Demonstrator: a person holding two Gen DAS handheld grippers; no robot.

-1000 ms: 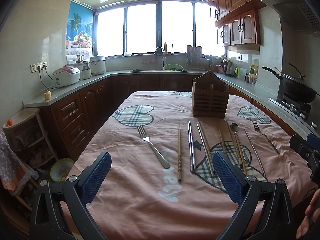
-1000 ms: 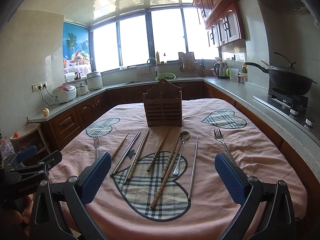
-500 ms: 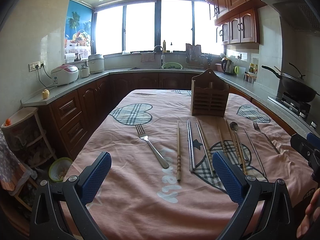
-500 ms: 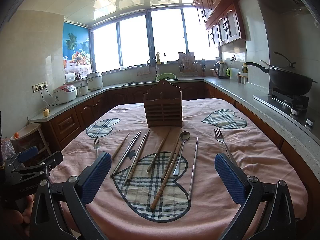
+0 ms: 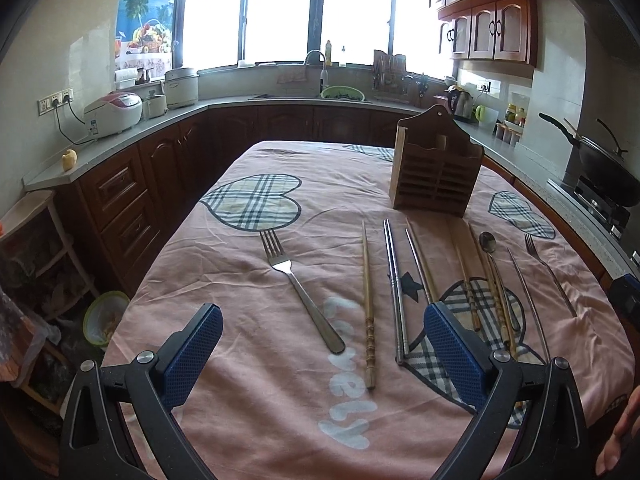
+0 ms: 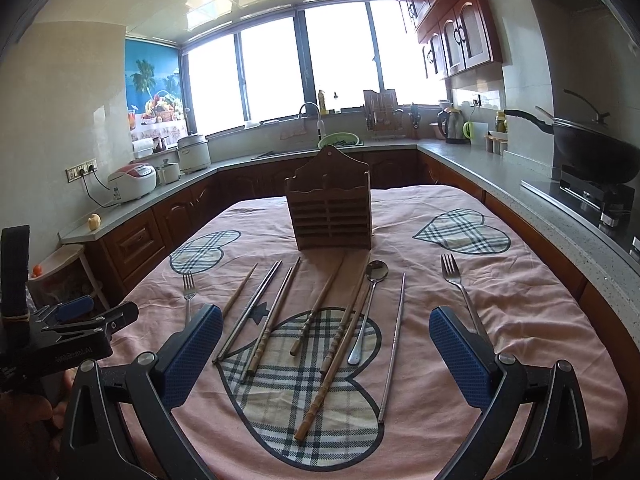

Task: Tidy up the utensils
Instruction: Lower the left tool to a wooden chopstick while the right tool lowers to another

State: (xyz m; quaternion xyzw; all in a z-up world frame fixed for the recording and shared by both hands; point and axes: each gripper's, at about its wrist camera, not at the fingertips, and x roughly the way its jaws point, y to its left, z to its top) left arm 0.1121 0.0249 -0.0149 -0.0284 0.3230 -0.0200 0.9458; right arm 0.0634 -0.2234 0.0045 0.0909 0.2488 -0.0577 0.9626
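While both the left gripper (image 5: 322,354) and the right gripper (image 6: 326,354) hover spread wide and empty, forks, chopsticks and a spoon (image 6: 369,307) lie before the wooden holder (image 6: 330,210).

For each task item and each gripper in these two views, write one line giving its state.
Left gripper: open, empty.
Right gripper: open, empty.
Wooden holder: upright on the cloth; contents not visible.
Left fork: flat on the cloth.
Right fork: flat.
Spoon: flat, bowl toward holder.
Paired metal chopsticks: flat, side by side.
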